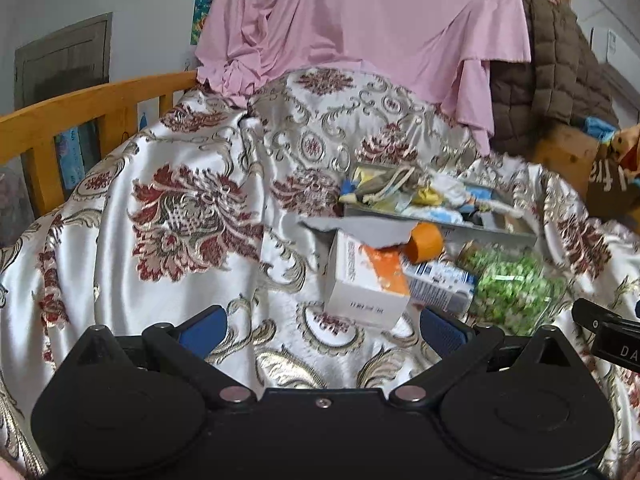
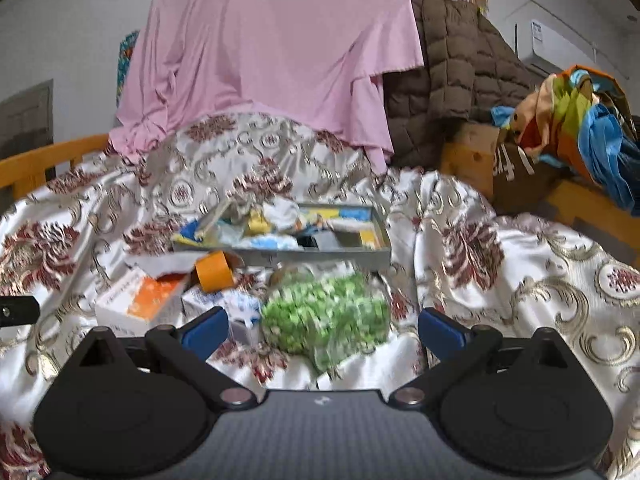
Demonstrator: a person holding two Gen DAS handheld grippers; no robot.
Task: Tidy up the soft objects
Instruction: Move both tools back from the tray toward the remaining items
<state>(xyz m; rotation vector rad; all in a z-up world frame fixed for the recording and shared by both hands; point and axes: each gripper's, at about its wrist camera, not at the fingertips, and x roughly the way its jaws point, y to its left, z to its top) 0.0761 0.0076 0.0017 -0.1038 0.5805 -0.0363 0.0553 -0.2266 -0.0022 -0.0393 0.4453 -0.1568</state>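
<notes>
Hovering over the bed, I kept my right hand-held gripper (image 2: 323,326) spread open and empty, nearer the clear bag of green pellets (image 2: 326,316), which lay just ahead between its fingers, long axis crosswise; my left hand-held gripper (image 1: 323,326), equally open, faced the white-and-orange carton (image 1: 366,280).

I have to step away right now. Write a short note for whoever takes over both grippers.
Left gripper: open, empty, facing the white-and-orange box.
Right gripper: open, empty, facing the clear bag of green pieces.
Both lie on the patterned bedspread, in front of the grey tray, already part-filled.
Left: loose box, bag, orange roll, blue-and-white packet. Blurry view.
</notes>
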